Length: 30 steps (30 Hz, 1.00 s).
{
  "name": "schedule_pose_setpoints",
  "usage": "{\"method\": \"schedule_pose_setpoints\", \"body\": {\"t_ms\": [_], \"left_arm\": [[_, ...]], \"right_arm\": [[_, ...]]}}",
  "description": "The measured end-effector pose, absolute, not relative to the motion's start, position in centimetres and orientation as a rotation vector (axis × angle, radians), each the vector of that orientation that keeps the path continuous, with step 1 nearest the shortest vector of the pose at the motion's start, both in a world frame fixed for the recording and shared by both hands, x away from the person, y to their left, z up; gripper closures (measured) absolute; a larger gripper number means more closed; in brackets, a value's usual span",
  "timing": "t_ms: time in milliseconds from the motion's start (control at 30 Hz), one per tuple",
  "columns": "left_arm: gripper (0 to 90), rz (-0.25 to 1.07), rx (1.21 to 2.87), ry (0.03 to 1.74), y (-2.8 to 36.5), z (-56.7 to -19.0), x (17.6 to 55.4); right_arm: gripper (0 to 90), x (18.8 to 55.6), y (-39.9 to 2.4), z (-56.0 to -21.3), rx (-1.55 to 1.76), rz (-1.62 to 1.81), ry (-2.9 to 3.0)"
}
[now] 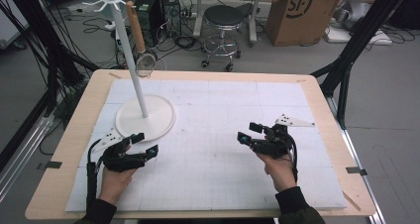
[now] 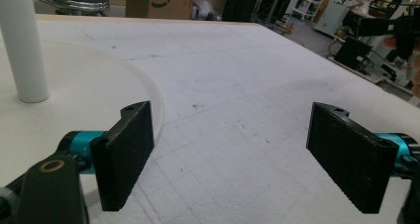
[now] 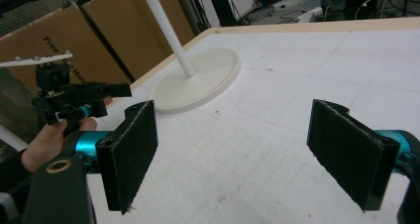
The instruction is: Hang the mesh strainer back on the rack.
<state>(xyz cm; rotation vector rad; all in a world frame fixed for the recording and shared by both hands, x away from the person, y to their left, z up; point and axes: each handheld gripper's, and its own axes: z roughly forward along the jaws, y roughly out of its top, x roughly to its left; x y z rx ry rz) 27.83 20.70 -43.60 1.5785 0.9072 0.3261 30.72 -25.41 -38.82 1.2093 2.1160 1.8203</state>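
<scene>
Both grippers (image 1: 147, 143) (image 1: 250, 133) gape beside the stand (image 1: 145, 116), seemingly upright.

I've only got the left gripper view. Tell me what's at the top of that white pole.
Observer: A strainer with a wooden handle hangs from one of the hooks at the top of the stand.
Operator: Report the right gripper.
Observer: The right gripper is open and holds nothing, over the white mat, well to the right of the stand.
</scene>
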Motion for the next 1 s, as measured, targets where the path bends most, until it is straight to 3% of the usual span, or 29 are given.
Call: {"method": "schedule_pose_setpoints", "body": {"t_ms": [1000], "left_arm": [[19.1, 0.329, 1.665, 0.867, 18.5, -44.3, 28.2]], "right_arm": [[18.0, 29.3, -27.9, -42.5, 1.264, 1.719, 2.117]]}}
